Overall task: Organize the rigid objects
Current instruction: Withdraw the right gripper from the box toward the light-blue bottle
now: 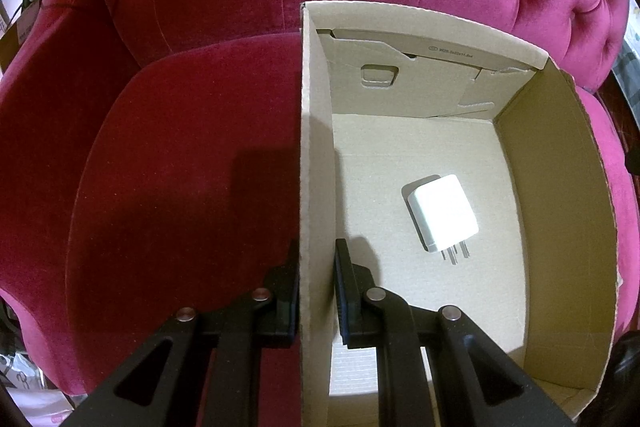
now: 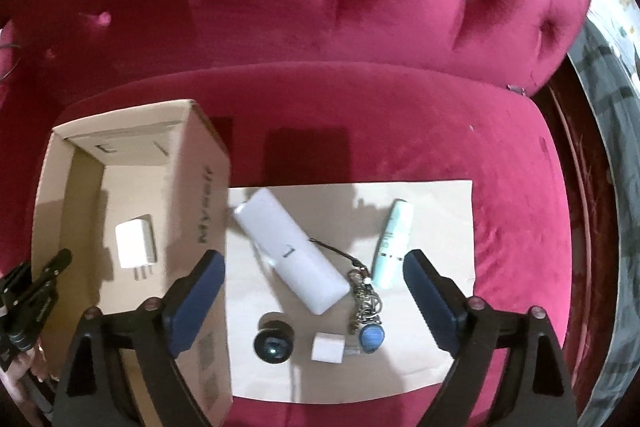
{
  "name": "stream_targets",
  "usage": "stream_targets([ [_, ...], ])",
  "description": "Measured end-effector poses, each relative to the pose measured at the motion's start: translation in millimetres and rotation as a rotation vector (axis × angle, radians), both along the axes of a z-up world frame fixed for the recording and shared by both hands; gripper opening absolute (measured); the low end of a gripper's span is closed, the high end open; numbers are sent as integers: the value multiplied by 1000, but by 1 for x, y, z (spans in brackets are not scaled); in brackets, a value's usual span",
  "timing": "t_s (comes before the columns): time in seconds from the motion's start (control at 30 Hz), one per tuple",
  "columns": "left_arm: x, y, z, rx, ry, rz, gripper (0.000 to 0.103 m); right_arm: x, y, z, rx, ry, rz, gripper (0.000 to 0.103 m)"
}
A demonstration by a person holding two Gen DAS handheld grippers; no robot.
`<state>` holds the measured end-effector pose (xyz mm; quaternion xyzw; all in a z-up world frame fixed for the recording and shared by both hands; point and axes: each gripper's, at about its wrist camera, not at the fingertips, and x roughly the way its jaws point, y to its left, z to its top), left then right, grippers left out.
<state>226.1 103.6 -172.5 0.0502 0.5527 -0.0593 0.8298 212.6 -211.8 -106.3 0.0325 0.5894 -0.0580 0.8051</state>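
Cardboard box [image 1: 560,187] open on the seat of a pink tufted velvet armchair [image 1: 180,187], its near left wall upright. Left gripper [image 1: 318,287] clamped on that wall — one finger outside the box, one inside, pads pressed against the cardboard. Inside the box, lying flat on the floor near its middle: a white plug adapter [image 1: 442,213], prongs pointing toward the camera, apart from every wall and from the inner finger.

From the right wrist view, same box [image 2: 200,187] at left, adapter [image 2: 135,245] visible within, left gripper [image 2: 48,275] at the box's left edge. Just right of the box, touching its side: a flat cardboard sheet [image 2: 440,347] on the seat. Right gripper [image 2: 314,279] spread wide above that sheet, nothing between the pads — no earlier picture to compare.

On the sheet, counted outward from the box: a long white power bank [image 2: 290,255] lying diagonally, one end close to the box wall; a black camera lens [image 2: 273,341] below it; a small white cube [image 2: 328,347]; a bunch of keys with a blue fob [image 2: 368,315], its strap running to the power bank; a pale teal tube [image 2: 392,243] farthest from the box.
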Motion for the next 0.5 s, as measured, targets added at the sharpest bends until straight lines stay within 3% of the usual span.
stream_targets([
  [0.07, 0, 1, 0, -2, 2, 1, 15, 0, -9, -6, 4, 4, -17, 102],
  [0.5, 0, 0, 1, 3, 2, -3, 15, 13, -63, -59, 39, 44, -132, 103],
])
